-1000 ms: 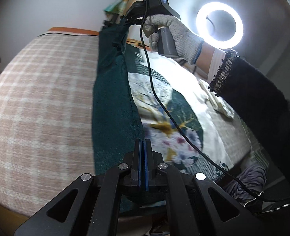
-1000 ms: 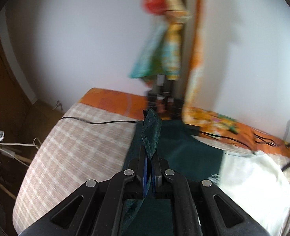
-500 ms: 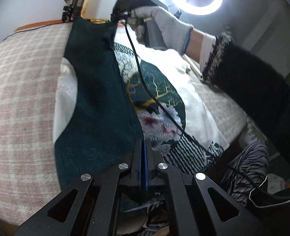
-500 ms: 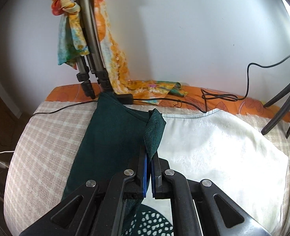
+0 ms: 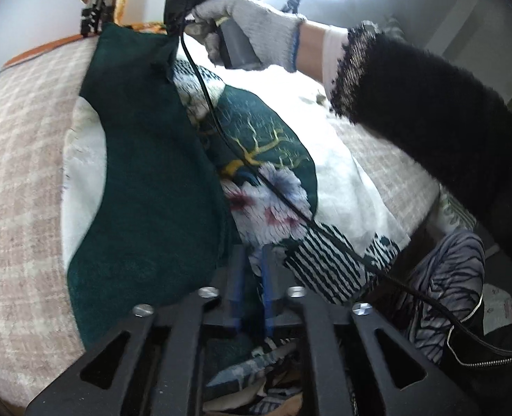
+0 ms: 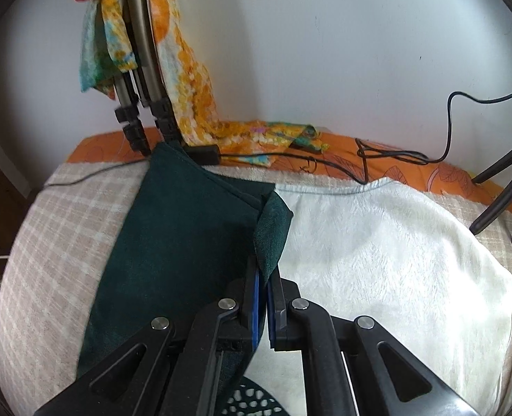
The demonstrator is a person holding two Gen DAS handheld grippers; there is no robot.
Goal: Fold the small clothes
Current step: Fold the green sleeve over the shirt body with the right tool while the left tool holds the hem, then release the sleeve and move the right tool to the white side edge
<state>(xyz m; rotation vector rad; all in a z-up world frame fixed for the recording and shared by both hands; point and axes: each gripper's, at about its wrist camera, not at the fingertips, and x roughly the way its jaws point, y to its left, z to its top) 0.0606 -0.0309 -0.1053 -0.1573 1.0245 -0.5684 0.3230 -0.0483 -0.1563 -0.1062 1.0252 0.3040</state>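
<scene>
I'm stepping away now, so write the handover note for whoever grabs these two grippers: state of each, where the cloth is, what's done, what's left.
Left gripper: jaws parted, nothing between them; the green cloth's near edge lies just to its left.
Right gripper: shut on a far corner of the dark green cloth, the corner standing up from the pads.
The cloth lies folded into a long strip across the patterned fleece blanket on the checked bed cover.
Done: lengthwise fold laid down.
Left: probably release the right corner, smooth the strip, then fold it shorter.

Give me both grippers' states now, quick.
Left gripper: jaws open, holding nothing, beside the dark green cloth's edge.
Right gripper: jaws shut on the dark green cloth's corner.
</scene>
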